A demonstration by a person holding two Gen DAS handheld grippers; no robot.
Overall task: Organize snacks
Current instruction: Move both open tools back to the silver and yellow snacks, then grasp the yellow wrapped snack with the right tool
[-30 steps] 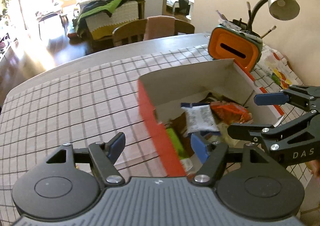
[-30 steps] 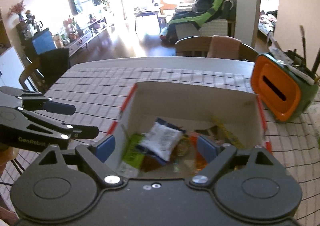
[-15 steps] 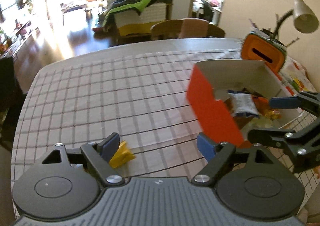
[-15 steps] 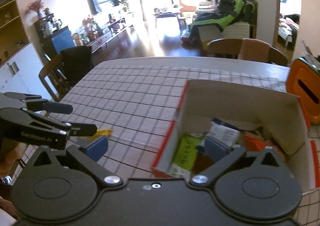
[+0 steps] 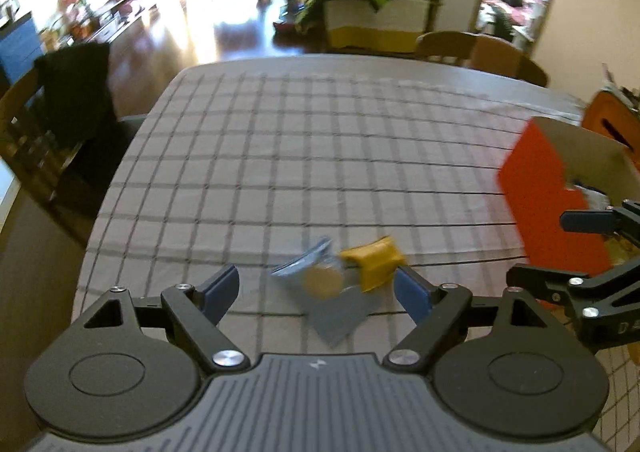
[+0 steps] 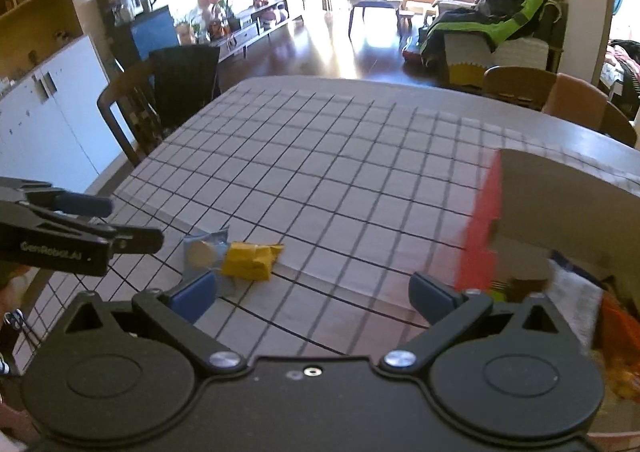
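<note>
Two loose snacks, a yellow packet (image 5: 374, 263) touching a blue packet (image 5: 320, 294), lie on the checked tablecloth (image 5: 280, 155) between the left gripper's (image 5: 316, 290) wide-spread jaws, nearer than the equally wide right gripper (image 6: 314, 294) (the red box (image 5: 548, 207) sits right)

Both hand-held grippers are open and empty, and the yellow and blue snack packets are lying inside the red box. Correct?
Not quite: the yellow packet and blue packet lie on the checked tablecloth, outside the red box, as the right wrist view shows. The rest holds.
</note>
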